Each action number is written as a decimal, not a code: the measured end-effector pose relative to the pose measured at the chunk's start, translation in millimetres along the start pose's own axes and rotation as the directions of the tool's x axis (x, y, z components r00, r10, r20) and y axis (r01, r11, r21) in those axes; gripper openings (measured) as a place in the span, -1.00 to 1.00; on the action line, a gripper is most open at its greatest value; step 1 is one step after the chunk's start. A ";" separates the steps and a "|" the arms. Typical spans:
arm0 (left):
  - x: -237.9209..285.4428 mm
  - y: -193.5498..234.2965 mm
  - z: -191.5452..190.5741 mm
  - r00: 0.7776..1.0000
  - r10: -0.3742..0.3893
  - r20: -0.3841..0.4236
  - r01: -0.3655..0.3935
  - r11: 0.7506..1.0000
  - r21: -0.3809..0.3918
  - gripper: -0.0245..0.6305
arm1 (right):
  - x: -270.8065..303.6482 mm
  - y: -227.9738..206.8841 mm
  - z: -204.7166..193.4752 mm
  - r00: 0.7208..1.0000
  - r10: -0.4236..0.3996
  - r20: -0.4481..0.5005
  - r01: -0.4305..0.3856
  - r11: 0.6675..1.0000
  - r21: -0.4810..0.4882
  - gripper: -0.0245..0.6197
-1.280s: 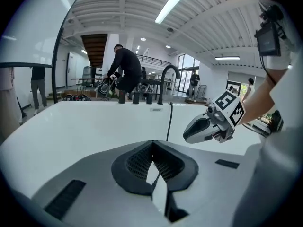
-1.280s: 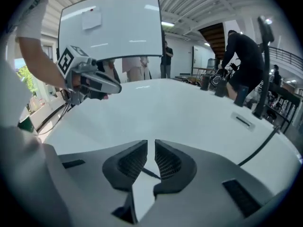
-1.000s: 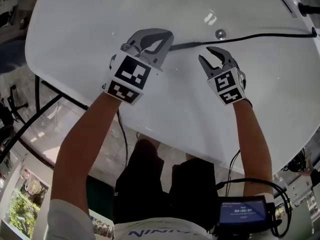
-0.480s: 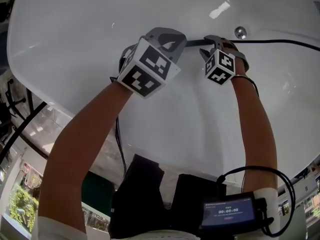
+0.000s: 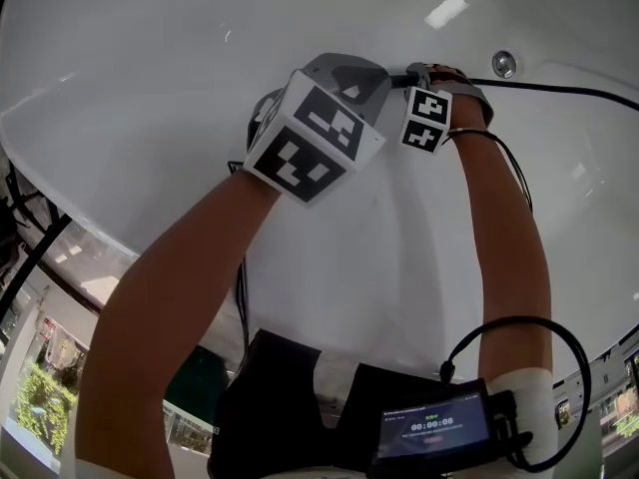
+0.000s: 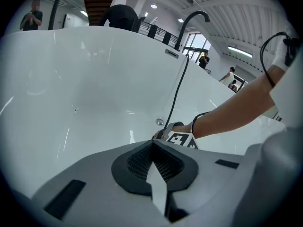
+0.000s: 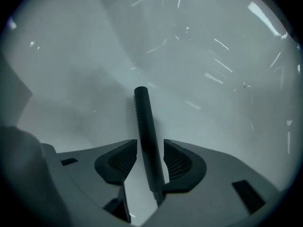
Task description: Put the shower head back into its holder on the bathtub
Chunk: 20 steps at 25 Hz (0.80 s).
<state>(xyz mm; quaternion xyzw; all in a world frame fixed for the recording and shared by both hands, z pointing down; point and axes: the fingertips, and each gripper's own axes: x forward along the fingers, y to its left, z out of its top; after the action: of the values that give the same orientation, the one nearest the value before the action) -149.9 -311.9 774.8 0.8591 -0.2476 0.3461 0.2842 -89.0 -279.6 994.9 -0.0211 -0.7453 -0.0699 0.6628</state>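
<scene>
The shower head (image 7: 144, 126) is a slim black wand lying on the white tub floor. In the right gripper view it runs up between the jaws. My right gripper (image 7: 150, 144) points straight down over it and stands open, with the pads on either side of the wand and not pressing. From the head view the right gripper (image 5: 419, 74) sits at the end of the black hose (image 5: 569, 90), and the wand is mostly hidden under it. My left gripper (image 5: 371, 72) hovers just left of it, shut and empty, its tips (image 6: 152, 143) meeting.
The white bathtub wall (image 5: 150, 88) curves all around. A round chrome fitting (image 5: 504, 63) sits near the hose. A black gooseneck faucet (image 6: 191, 20) stands on the far rim, where the hose (image 6: 177, 91) climbs. A screen device (image 5: 431, 427) hangs at the person's waist.
Both hands have reached deeper into the tub. The right gripper has rolled, dropped nose-down and come to straddle the wand at the hose's end. The left gripper has closed in beside it.
</scene>
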 end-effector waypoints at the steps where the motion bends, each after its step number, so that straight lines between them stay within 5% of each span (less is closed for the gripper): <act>1: -0.8 2.5 1.1 1.000 0.000 0.002 0.000 1.000 -0.002 -0.87 | 2.4 -0.9 0.4 1.000 0.009 -0.009 -0.008 1.000 0.007 -0.38; 13: -6.8 16.2 24.4 0.998 0.049 0.036 -0.047 0.998 -0.044 -0.87 | 7.8 -8.2 -8.2 0.993 0.049 -0.107 -0.055 0.997 -0.059 -0.51; 20: -8.2 25.5 2.7 0.994 0.098 0.036 -0.100 0.994 0.034 -0.87 | -17.3 -10.8 10.8 0.981 -0.194 0.014 0.194 0.981 0.000 -0.53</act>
<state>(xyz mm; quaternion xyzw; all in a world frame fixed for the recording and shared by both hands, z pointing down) -169.8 -330.1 775.2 0.8566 -0.2885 0.3494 0.2469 -98.8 -287.8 975.7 0.0507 -0.7483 -0.1347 0.6476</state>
